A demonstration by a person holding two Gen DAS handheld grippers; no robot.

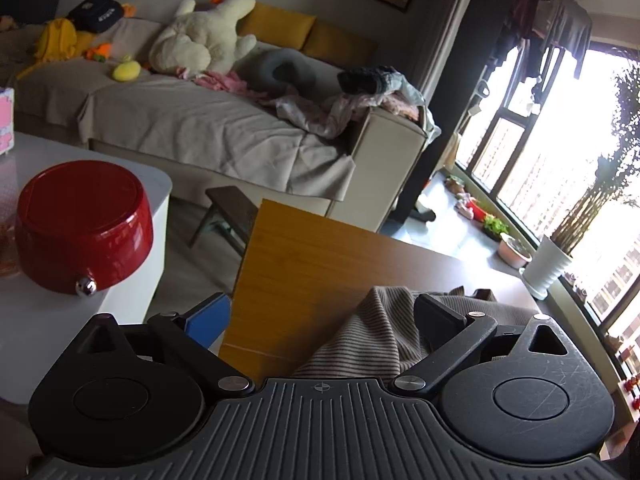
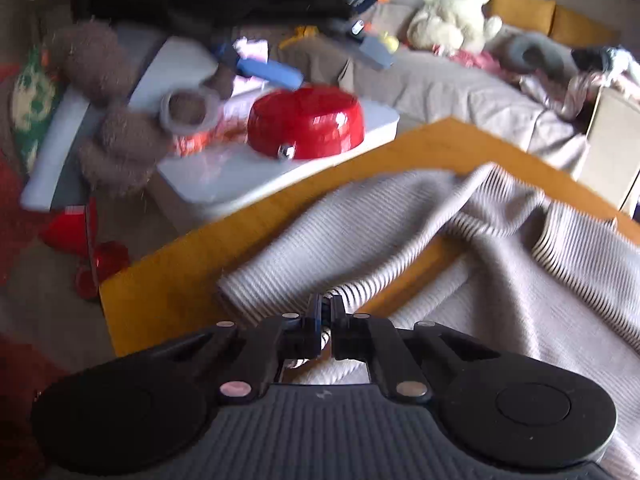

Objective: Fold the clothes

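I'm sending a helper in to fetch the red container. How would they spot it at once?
Start at the long grey sofa and look to the white low table in front of it. Near that table's corner sits the red round container, glossy, flat-topped, with a small chrome knob low on its side; nothing else on the table is solid red.

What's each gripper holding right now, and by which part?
Right gripper: jaws shut on a pinched fold of the striped garment, near the sleeve cuff. Left gripper: jaws open, holding nothing.

Bare wooden table point(image 1: 304, 256) lies open ahead of the striped garment point(image 2: 500, 248); the red pot point(image 1: 82, 226) crowds the left.
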